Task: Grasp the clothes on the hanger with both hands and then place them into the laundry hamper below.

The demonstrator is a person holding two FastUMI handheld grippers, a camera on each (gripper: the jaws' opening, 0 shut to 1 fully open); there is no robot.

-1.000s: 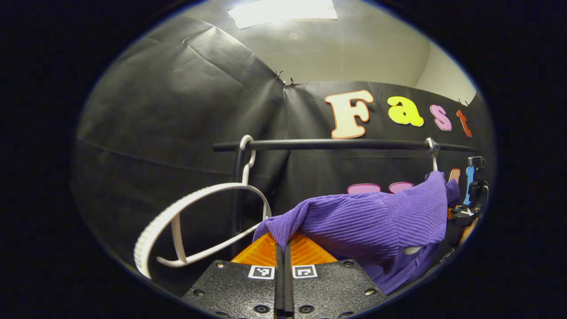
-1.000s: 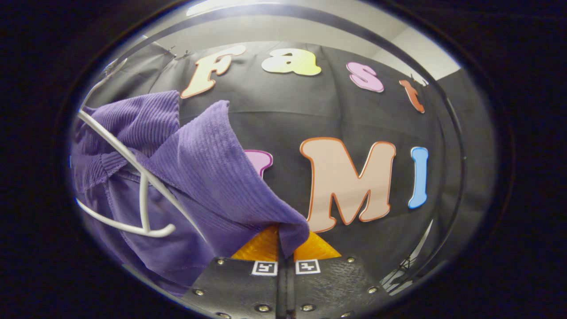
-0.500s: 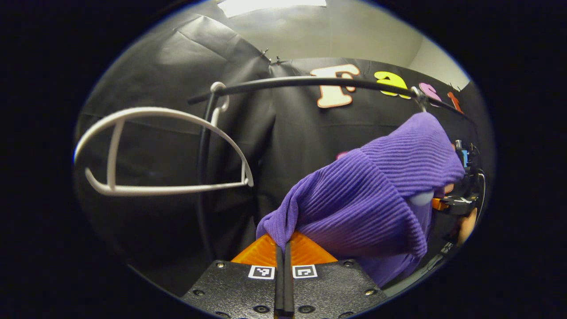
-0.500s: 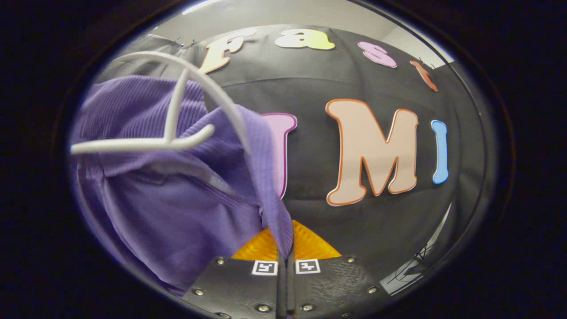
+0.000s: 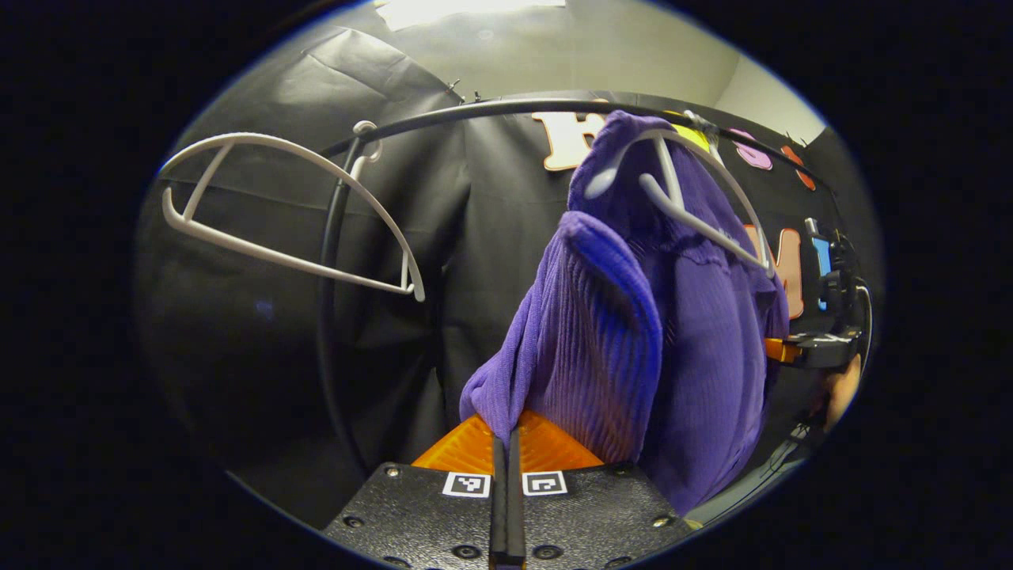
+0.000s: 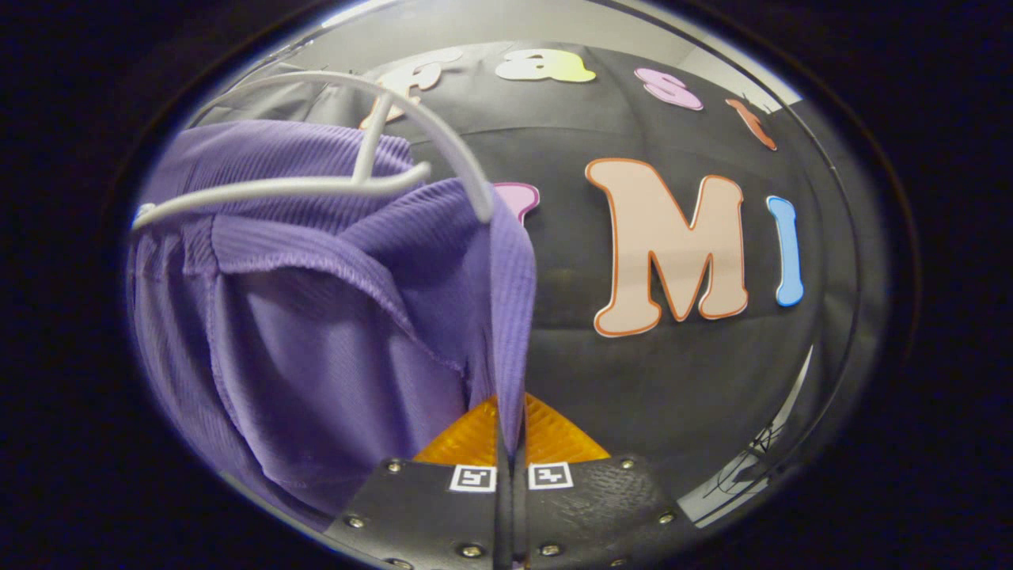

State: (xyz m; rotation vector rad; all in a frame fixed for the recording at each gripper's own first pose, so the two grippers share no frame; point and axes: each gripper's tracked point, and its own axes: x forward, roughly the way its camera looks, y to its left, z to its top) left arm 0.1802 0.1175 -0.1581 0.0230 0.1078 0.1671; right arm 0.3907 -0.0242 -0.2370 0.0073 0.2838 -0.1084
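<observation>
between both grippers, purple garment [image 5: 681, 332] hanging lengthwise

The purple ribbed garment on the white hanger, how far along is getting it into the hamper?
Done: both grippers are shut on the purple ribbed garment, the left gripper on one edge and the right gripper on another. In hand: pulling it off the white plastic hanger, whose end already pokes out bare above the cloth on the black rail. Left: freeing it fully and lowering it into the hamper.

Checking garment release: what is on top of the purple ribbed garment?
A white plastic hanger lies across the purple ribbed garment, its hook end hidden. Both tools are shut on the garment.
</observation>
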